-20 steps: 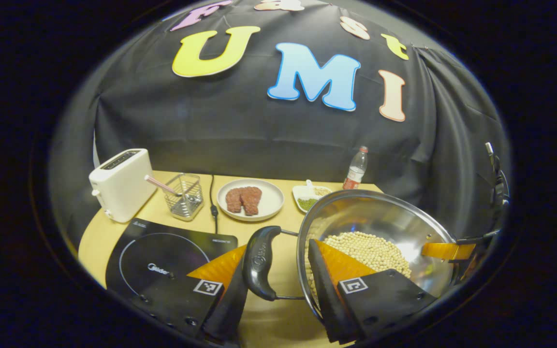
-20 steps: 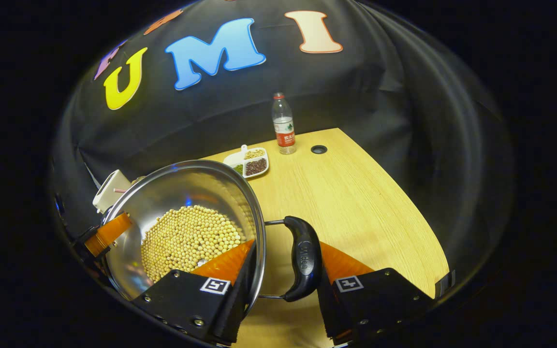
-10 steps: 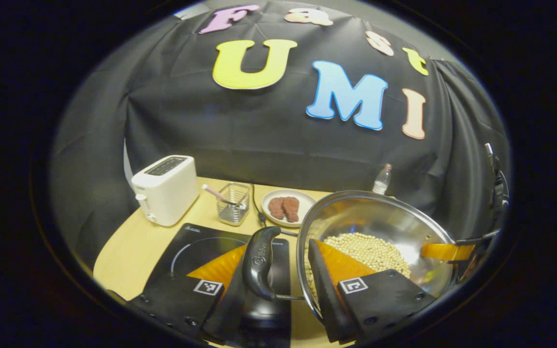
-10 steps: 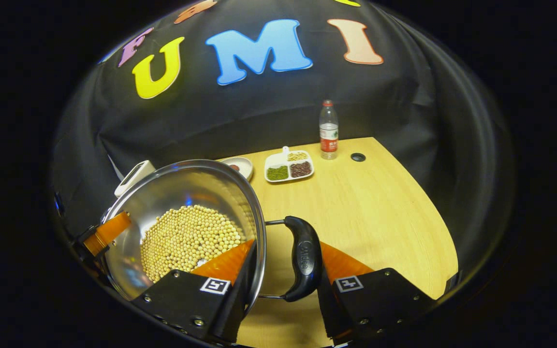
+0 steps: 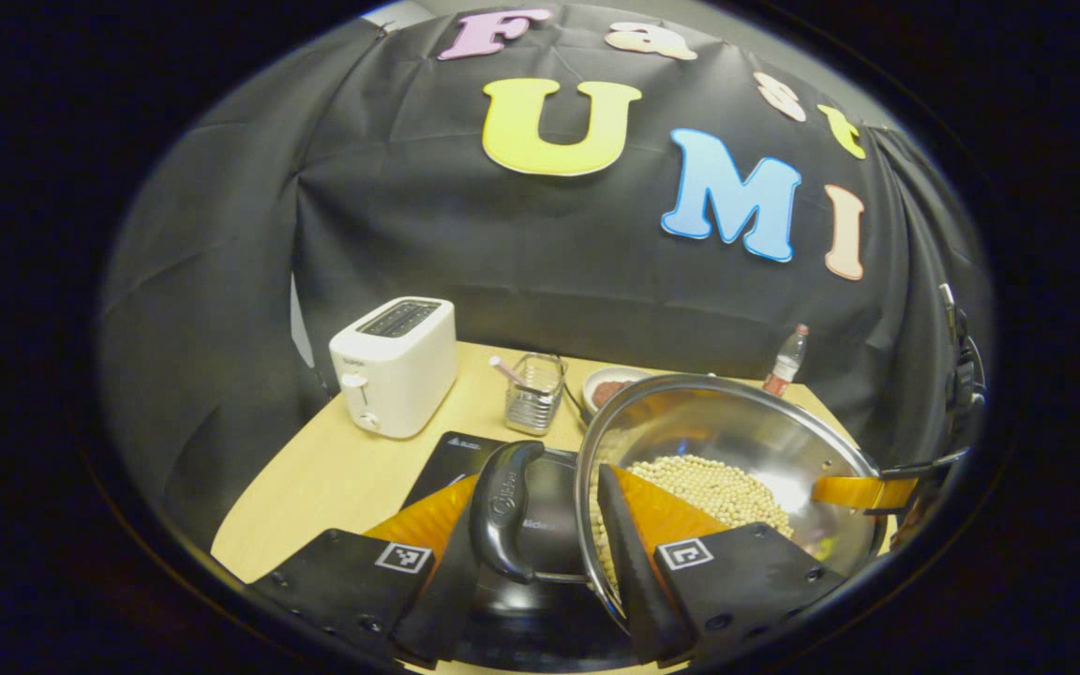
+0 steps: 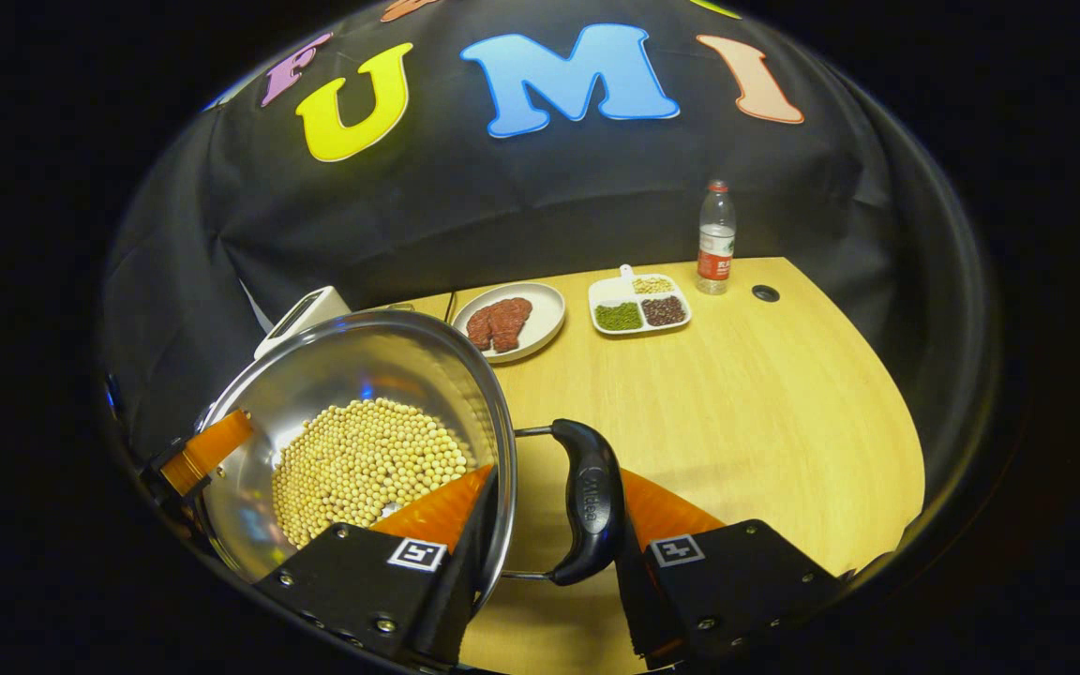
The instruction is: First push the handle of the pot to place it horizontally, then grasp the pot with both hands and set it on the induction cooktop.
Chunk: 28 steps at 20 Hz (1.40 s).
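In the left gripper view, the left gripper [image 5: 540, 525] was clenched on the pot's left handle [image 5: 501, 511] at lower centre, one finger outside the handle and the other inside the rim. The pot [image 5: 737, 441], holding pale beans [image 5: 709, 487], filled the lower right, held above the induction cooktop [image 5: 465, 455] that lay beneath the handle. A toaster [image 5: 395, 366] and a wire basket [image 5: 535, 394] stood at middle left on the bench [image 5: 334, 478]. In the right gripper view, the right gripper [image 6: 549, 539] gripped the opposite handle [image 6: 587, 502] likewise at lower centre, the pot at lower left; a plate of meat [image 6: 509, 321], a divided dish [image 6: 639, 305] and a bottle [image 6: 715, 237] stood along the far edge.
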Motion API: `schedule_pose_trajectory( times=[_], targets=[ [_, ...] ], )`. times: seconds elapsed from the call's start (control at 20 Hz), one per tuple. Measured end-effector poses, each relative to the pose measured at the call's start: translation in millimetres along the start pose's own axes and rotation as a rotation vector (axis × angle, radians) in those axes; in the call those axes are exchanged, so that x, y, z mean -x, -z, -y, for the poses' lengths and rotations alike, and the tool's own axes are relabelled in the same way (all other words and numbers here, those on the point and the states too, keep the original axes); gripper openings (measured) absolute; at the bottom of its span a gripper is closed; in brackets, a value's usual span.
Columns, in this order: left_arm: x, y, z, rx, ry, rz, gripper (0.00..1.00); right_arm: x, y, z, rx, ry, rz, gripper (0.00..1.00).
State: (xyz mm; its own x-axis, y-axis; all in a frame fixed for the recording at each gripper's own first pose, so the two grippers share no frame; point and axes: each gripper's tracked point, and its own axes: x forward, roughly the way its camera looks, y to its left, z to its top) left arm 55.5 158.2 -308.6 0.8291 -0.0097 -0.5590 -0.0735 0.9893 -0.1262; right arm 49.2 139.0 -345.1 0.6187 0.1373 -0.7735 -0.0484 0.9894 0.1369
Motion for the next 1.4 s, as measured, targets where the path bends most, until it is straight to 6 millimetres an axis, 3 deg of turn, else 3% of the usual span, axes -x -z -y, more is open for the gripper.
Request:
schedule_pose_trajectory(
  times=[0.4,0.85,1.4],
  targets=[
    [-19.3,11.4,-66.4,0.013,-0.030,-0.027,0.73,-35.2,14.8,-54.2,0.009,-0.015,-0.024,0.64],
    [-55.7,24.4,-121.6,0.040,-0.035,-0.039,0.74,-60.0,23.0,-98.4,-0.001,0.021,-0.012,0.64],
    [-91.7,49.0,-145.7,0.044,-0.007,-0.083,0.70,-88.6,37.2,-113.5,-0.031,0.054,-0.026,0.64]
  ],
)
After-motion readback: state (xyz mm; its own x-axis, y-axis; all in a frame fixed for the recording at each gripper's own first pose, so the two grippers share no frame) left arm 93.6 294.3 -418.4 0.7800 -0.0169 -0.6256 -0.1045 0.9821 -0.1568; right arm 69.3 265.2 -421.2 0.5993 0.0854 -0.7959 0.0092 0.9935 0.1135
